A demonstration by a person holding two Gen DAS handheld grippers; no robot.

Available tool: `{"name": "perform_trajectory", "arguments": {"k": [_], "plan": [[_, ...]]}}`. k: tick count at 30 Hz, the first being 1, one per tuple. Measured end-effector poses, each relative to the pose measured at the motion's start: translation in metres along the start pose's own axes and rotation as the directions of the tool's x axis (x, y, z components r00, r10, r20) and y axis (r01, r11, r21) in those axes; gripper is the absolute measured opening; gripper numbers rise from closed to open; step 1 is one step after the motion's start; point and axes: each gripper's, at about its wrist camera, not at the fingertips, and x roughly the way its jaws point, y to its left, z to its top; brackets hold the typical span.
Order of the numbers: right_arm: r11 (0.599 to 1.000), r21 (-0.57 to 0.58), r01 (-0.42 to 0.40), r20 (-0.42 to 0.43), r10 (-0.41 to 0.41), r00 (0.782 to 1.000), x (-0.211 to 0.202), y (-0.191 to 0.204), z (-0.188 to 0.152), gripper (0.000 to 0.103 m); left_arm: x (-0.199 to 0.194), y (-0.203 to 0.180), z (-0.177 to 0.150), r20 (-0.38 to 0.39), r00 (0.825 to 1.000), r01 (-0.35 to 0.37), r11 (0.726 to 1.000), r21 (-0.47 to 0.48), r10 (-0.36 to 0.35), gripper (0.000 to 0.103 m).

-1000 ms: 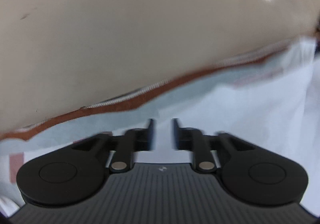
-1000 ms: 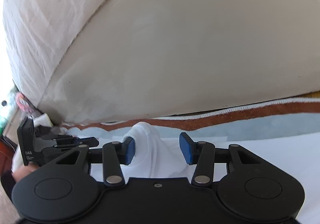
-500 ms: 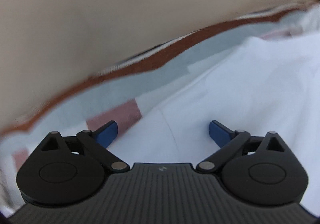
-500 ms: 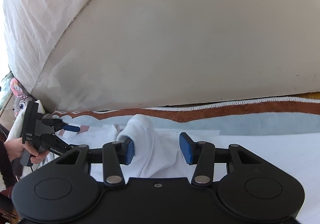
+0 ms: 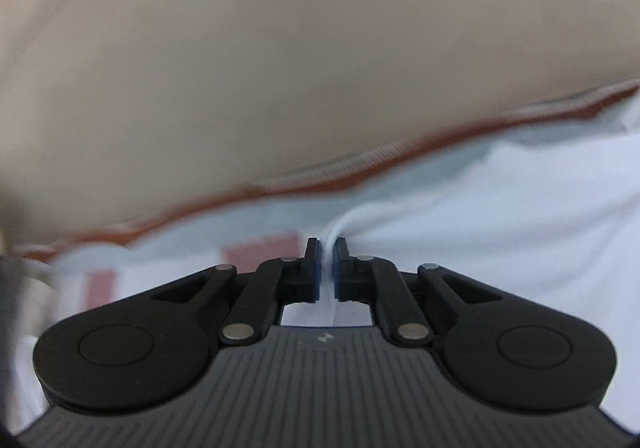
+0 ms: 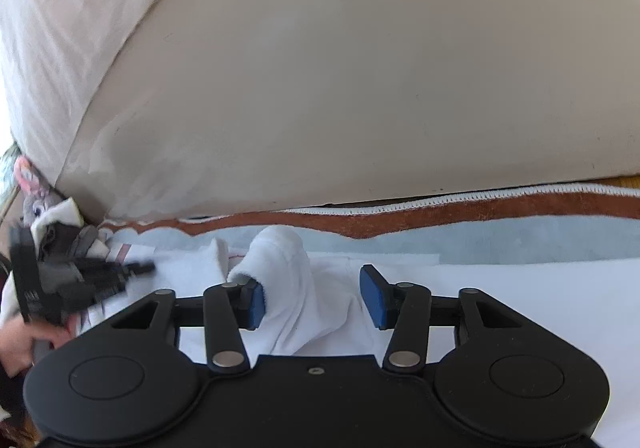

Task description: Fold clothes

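A white garment [image 5: 500, 216] lies spread on a light blue rug. In the left wrist view my left gripper [image 5: 328, 260] is shut on a thin fold of the white garment's edge, which rises between the blue pads. In the right wrist view my right gripper [image 6: 312, 296] is open, and a raised hump of the white garment [image 6: 296, 280] stands between its fingers, touching the left pad [image 6: 258, 302]. The left gripper [image 6: 132, 270] also shows there at the far left, blurred, low on the cloth.
The rug [image 6: 520, 236] has a rust-brown border with white stitching [image 6: 480, 210]. A large beige cushion or sofa front [image 6: 360, 68] rises just behind it. A plush toy and bundled clothes [image 6: 44, 208] lie at the far left.
My left gripper was shut, opened wide over the garment half a second ago, and has now shut on its edge. The right gripper has stayed open around the hump.
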Motion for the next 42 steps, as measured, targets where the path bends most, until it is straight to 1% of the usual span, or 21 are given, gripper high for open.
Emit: {"name": "perform_trajectory", "arguments": {"k": [2,6,8,10,12,15,17,21,22,24,25,26,27,28,29,31,36,38,40,41,42], "plan": [[0.999,-0.015,-0.029,-0.010,0.029,1.000,-0.004,0.000,0.002,0.068,0.000,0.013,0.002,0.007,0.996,-0.084,0.996,-0.025,0.084,0.005],[0.998,-0.030,-0.061,-0.010,0.061,0.998,-0.015,-0.003,0.007,0.070,0.012,0.039,0.001,-0.022,0.972,-0.235,0.970,-0.064,0.234,0.005],[0.999,-0.022,-0.040,-0.002,0.040,0.999,-0.018,-0.008,0.010,0.070,0.029,0.044,-0.009,-0.064,0.969,-0.245,0.966,-0.087,0.240,0.005],[1.000,-0.021,-0.001,0.000,0.001,1.000,-0.020,-0.013,0.010,0.070,0.045,0.036,-0.019,-0.080,0.961,-0.268,0.962,-0.045,0.264,0.005],[0.995,-0.060,0.077,-0.004,-0.077,0.997,-0.020,-0.016,0.010,0.070,0.057,0.024,-0.025,-0.082,0.954,-0.289,0.957,0.012,0.289,0.005],[0.964,-0.152,0.219,0.028,-0.218,0.976,-0.024,-0.017,0.007,0.069,0.052,0.029,-0.027,-0.095,0.950,-0.299,0.954,0.012,0.299,0.006],[0.942,-0.173,0.288,0.057,-0.283,0.957,-0.030,-0.024,0.008,0.069,0.058,0.034,-0.021,-0.124,0.944,-0.308,0.951,0.010,0.306,0.013],[0.936,-0.150,0.320,0.062,-0.314,0.947,-0.038,-0.043,0.015,0.063,0.061,0.029,-0.005,-0.165,0.923,-0.352,0.936,0.007,0.348,0.031],[0.939,-0.151,0.308,0.056,-0.303,0.951,-0.038,-0.043,0.015,0.062,0.051,0.027,0.000,-0.143,0.936,-0.329,0.944,-0.015,0.323,0.038],[0.949,-0.164,0.269,0.036,-0.266,0.963,-0.034,-0.041,0.014,0.058,0.027,0.021,0.009,-0.056,0.986,-0.159,0.984,-0.079,0.155,0.040],[0.952,-0.178,0.247,0.027,-0.246,0.969,-0.031,-0.037,0.014,0.058,0.017,0.017,0.013,-0.013,0.998,-0.068,0.993,-0.099,0.067,0.040],[0.955,-0.196,0.224,0.018,-0.225,0.974,-0.026,-0.033,0.013,0.058,0.008,0.008,0.018,0.029,1.000,0.011,0.995,-0.102,-0.008,0.041],[0.954,-0.213,0.211,0.012,-0.214,0.977,-0.021,-0.029,0.011,0.058,0.002,-0.003,0.023,0.066,0.994,0.090,0.991,-0.094,-0.084,0.043],[0.951,-0.230,0.206,0.009,-0.209,0.978,-0.015,-0.025,0.008,0.058,-0.004,-0.013,0.029,0.098,0.981,0.174,0.981,-0.082,-0.165,0.050],[0.947,-0.241,0.210,0.008,-0.214,0.977,-0.008,-0.023,0.005,0.058,-0.006,-0.025,0.036,0.110,0.960,0.264,0.962,-0.062,-0.257,0.057],[0.941,-0.241,0.237,-0.003,-0.245,0.969,0.003,-0.023,-0.001,0.059,-0.005,-0.049,0.051,0.112,0.920,0.381,0.924,-0.019,-0.376,0.065],[0.923,-0.258,0.285,-0.012,-0.298,0.954,0.018,-0.018,-0.009,0.061,0.025,-0.101,0.083,0.021,0.897,0.440,0.898,0.009,-0.441,0.070],[0.910,-0.290,0.295,0.001,-0.308,0.952,0.019,-0.014,-0.014,0.064,0.041,-0.110,0.088,-0.026,0.877,0.479,0.877,-0.034,-0.480,0.070],[0.888,-0.340,0.309,0.016,-0.323,0.946,0.019,-0.010,-0.020,0.065,0.057,-0.118,0.092,-0.073,0.847,0.521,0.850,-0.080,-0.526,0.070],[0.870,-0.374,0.321,0.022,-0.337,0.941,0.021,-0.006,-0.022,0.065,0.062,-0.120,0.092,-0.103,0.815,0.560,0.821,-0.109,-0.570,0.068],[0.857,-0.397,0.328,0.029,-0.346,0.938,0.023,-0.004,-0.024,0.065,0.066,-0.119,0.090,-0.111,0.797,0.579,0.803,-0.144,-0.594,0.063]]}}
